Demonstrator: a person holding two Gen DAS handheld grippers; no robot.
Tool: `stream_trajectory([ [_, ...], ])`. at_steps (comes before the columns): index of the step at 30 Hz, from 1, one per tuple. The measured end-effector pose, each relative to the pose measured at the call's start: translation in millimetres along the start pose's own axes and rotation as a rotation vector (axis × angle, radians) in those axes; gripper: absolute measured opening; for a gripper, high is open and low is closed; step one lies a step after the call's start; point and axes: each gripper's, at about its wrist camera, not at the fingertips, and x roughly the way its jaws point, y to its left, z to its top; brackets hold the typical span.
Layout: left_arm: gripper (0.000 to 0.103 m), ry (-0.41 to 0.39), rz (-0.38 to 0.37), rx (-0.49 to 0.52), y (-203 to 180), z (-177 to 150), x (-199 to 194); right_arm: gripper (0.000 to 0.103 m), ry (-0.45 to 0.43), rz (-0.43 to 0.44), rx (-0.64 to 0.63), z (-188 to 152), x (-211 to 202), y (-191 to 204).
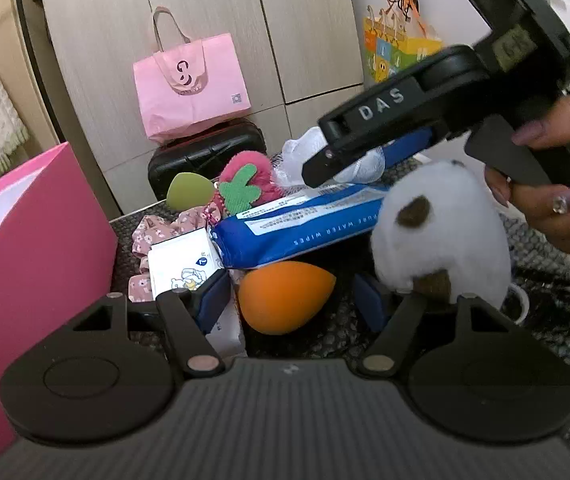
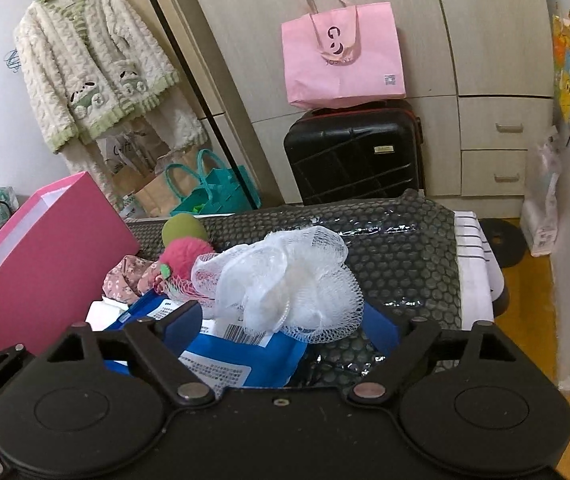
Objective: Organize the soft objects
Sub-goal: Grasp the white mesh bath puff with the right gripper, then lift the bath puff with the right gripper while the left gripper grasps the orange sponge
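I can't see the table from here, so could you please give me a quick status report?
Both claws open, holding nothing. Left claw straddles orange sponge. Right claw at white mesh pouf, which lies on blue wipes pack. White plush crowds the left.

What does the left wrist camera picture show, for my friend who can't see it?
The left gripper is open around an orange egg-shaped sponge on a dark bubble-wrap surface. Behind lie a blue wipes pack, a fluffy white plush and a pink box; the right gripper reaches in above.

My right gripper (image 1: 317, 172) is matte black, lettered "DAS"; my hand (image 1: 557, 196), at three o'clock, wears a ring.
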Motion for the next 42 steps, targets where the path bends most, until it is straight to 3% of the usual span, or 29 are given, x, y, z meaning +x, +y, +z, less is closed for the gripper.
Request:
stream_trajectory([
  [2, 0.067, 0.011, 0.012, 0.01, -2.1, 0.0, 0.1, 0.093, -0.009, 0.008, -0.001, 0.0, 0.9, -1.7],
  [6, 0.051, 0.014, 0.044, 0.007, -1.1, 0.5, -1.1, 0.095, -0.023, 0.041, -0.014, -0.2, 4.6, -4.2],
  [9, 0.047, 0.014, 0.037, 0.009, -0.3, 0.0, -1.5, 0.095, -0.047, 0.09, -0.024, -0.6, 4.1, -3.8],
  [11, 0.046, 0.01, 0.042, 0.018, -1.5, -1.1, -2.2, 0.085, -0.059, 0.093, -0.038, -1.4, 2.8, -2.1],
  [13, 0.045, 0.006, 0.045, 0.019, -2.6, -1.8, -4.1, 0.059, -0.057, 0.08, -0.058, -1.8, 1.4, -1.9],
  [15, 0.044, 0.004, 0.035, 0.005, 0.4, -1.7, -5.8, 0.052, -0.055, 0.074, -0.068, -1.7, -0.6, -3.1],
  [17, 0.044, 0.004, 0.022, -0.008, 1.9, -2.8, -8.3, 0.038, -0.059, 0.076, -0.067, -1.8, -3.4, -5.2],
  [18, 0.044, 0.004, 0.015, -0.015, 3.3, -2.9, -9.1, 0.016, -0.059, 0.074, -0.068, -2.0, -5.6, -5.1],
  [25, 0.044, -0.008, -0.042, -0.08, 11.9, -6.3, -22.0, 0.009, -0.095, 0.044, -0.102, -5.8, -29.0, 6.3],
  [30, 0.044, -0.048, -0.027, -0.088, 14.4, -8.6, -37.7, 0.007, -0.119, 0.001, -0.126, -10.3, -50.1, 21.0],
  [42, 0.044, -0.027, -0.086, -0.152, 31.1, -11.6, -56.1, 0.006, -0.151, -0.028, -0.157, -24.5, -99.9, 51.6],
])
